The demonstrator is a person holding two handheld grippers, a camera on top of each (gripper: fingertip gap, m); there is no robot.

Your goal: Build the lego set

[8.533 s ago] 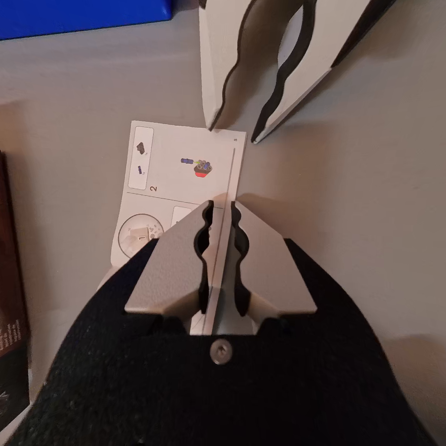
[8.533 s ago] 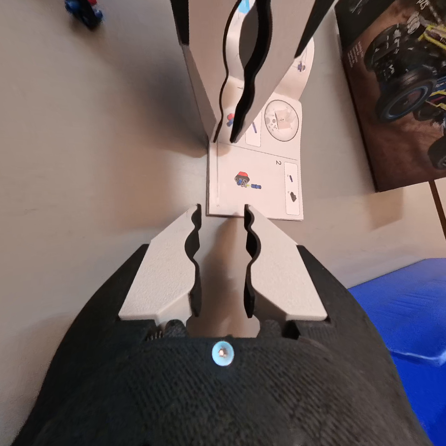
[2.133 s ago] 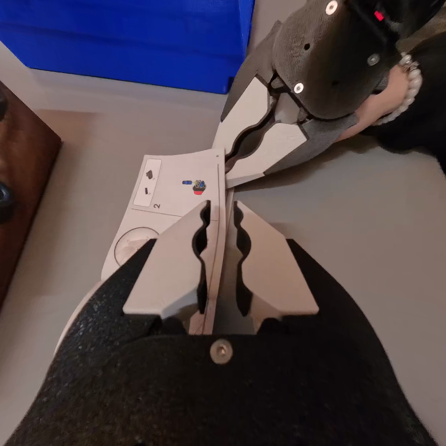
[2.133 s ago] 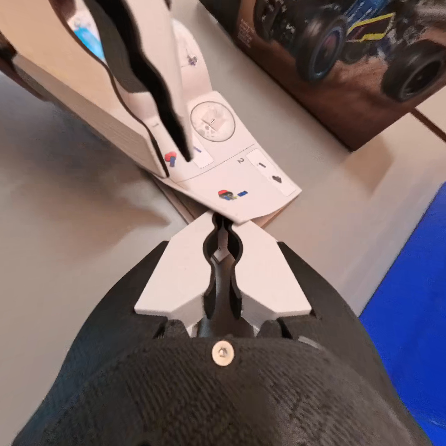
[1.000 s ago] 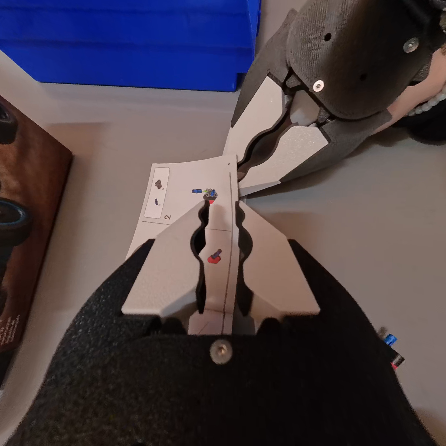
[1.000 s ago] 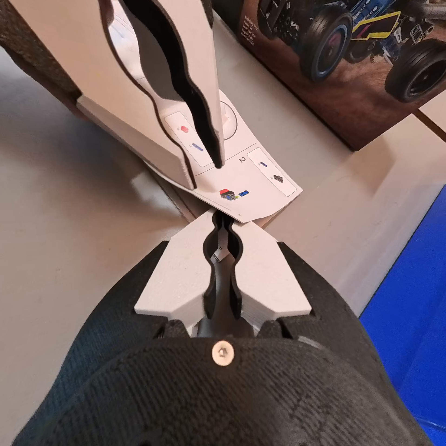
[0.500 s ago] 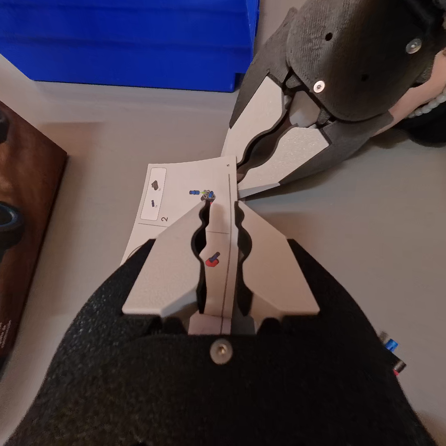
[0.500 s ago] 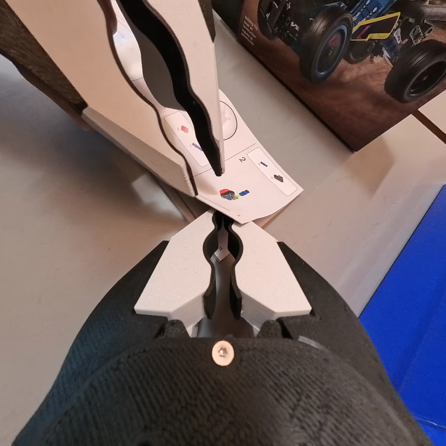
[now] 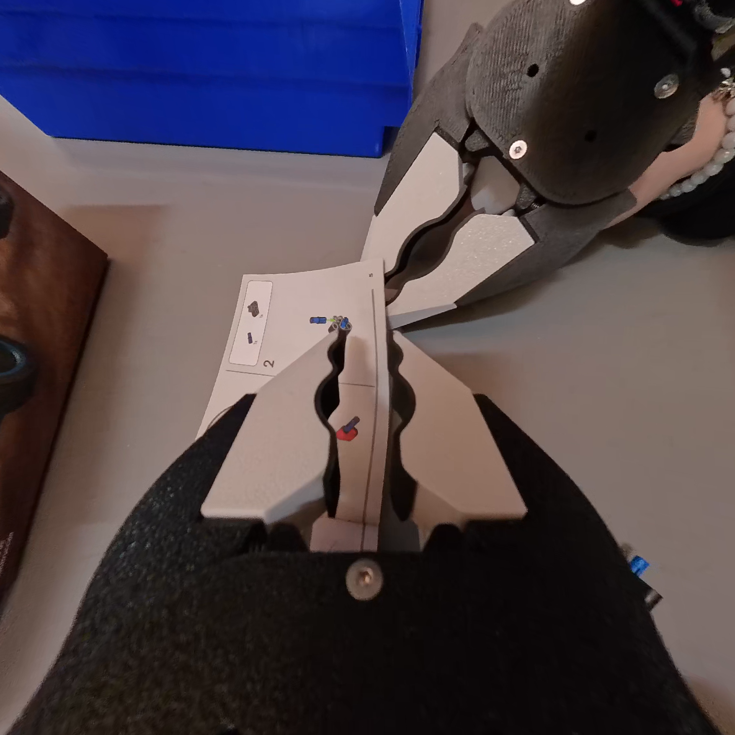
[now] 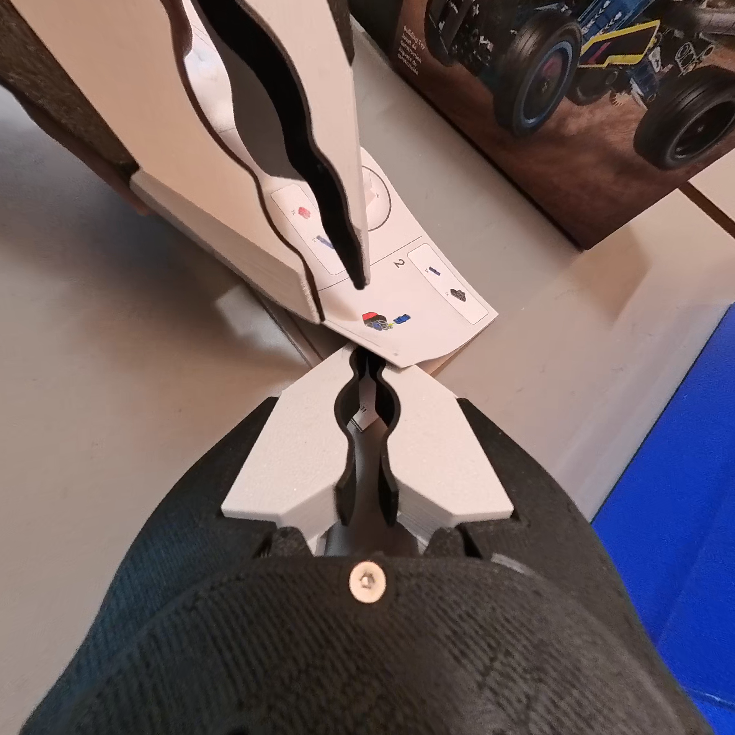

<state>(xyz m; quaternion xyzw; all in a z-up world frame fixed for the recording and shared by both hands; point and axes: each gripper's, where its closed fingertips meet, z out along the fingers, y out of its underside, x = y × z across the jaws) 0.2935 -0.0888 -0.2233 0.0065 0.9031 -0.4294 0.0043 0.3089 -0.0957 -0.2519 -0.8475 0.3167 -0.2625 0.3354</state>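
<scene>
The white instruction booklet [image 9: 302,314] lies open on the grey table, its top page curled up a little. My left gripper [image 9: 366,334] is open, and its fingertips rest on the page on either side of the line near the page's edge. It comes in from the top of the right wrist view [image 10: 340,302]. My right gripper [image 10: 366,356] is shut on the corner of the booklet's pages, and a page corner shows between its jaws. In the left wrist view it [image 9: 387,296] reaches in from the upper right. The booklet also shows in the right wrist view [image 10: 421,318].
A blue bin [image 9: 199,71] stands beyond the booklet and also shows in the right wrist view [image 10: 676,517]. The brown set box with a buggy picture [image 10: 557,99] lies beside the booklet. A small blue and black piece [image 9: 638,564] lies at my left gripper's right. A hand with a bead bracelet [image 9: 712,159] holds the right gripper.
Since 8.5 s ago my right gripper has come to the booklet's corner and shut on pages, and the top page has curled up. Over the last second almost nothing has moved.
</scene>
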